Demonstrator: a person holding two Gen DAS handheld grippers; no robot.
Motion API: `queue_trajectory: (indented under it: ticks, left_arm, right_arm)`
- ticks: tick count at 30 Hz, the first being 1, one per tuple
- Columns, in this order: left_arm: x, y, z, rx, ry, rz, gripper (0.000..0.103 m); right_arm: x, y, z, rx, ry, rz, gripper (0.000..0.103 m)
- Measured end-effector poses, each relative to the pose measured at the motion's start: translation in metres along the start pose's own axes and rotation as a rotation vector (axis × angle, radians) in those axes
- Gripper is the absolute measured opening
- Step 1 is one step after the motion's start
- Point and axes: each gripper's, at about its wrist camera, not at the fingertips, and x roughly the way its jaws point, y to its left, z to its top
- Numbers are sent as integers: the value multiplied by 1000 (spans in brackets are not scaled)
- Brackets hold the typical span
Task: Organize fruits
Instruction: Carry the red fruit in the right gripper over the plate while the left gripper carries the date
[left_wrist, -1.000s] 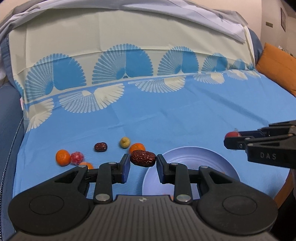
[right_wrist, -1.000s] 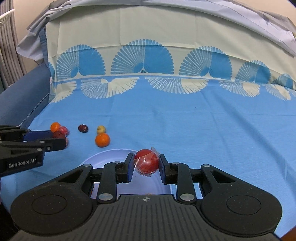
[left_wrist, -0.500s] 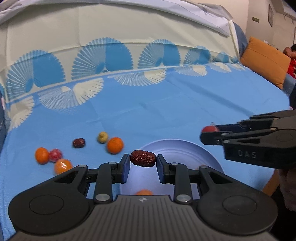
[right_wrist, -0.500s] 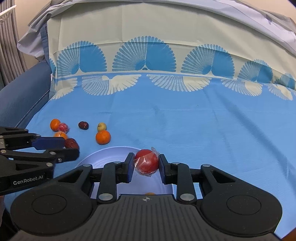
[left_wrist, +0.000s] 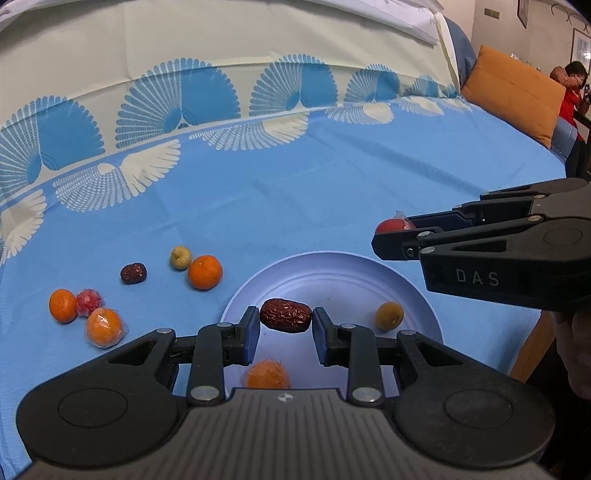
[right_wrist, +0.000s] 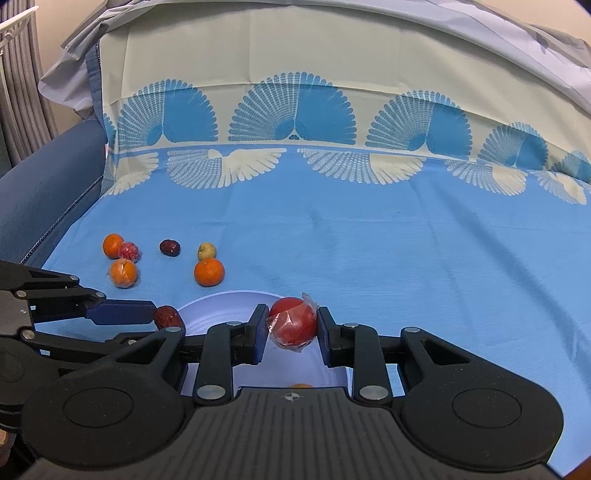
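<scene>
My left gripper (left_wrist: 285, 329) is shut on a wrinkled brown date (left_wrist: 285, 315) and hangs over the pale blue plate (left_wrist: 332, 280). In that plate lie a small yellowish fruit (left_wrist: 389, 315) and an orange one (left_wrist: 266, 374). My right gripper (right_wrist: 292, 334) is shut on a red fruit in clear wrap (right_wrist: 293, 320), above the plate's (right_wrist: 207, 314) right part. The left gripper (right_wrist: 162, 319) comes in from the left in the right wrist view. On the blue cloth to the left lie several loose fruits: oranges (left_wrist: 205, 272), a dark date (left_wrist: 133, 273), a yellowish fruit (left_wrist: 181, 257) and a red wrapped one (left_wrist: 88, 302).
The cloth (left_wrist: 295, 192) covers a sofa seat and backrest. An orange cushion (left_wrist: 513, 92) leans at the far right, with a person in red (left_wrist: 570, 92) behind it. A blue armrest (right_wrist: 44, 192) bounds the left side. A hand (left_wrist: 576, 354) holds the right gripper.
My left gripper has carried the date to the right and down, from beside the plate's left rim to above its middle. The right gripper has stayed still with the red fruit.
</scene>
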Motion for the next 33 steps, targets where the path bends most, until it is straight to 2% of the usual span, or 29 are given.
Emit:
queue_trajectory:
  ticks: [33]
  left_arm:
    - [8, -14, -6, 55, 38, -51, 34]
  right_arm:
    - [5, 3, -5, -30, 10, -11, 29]
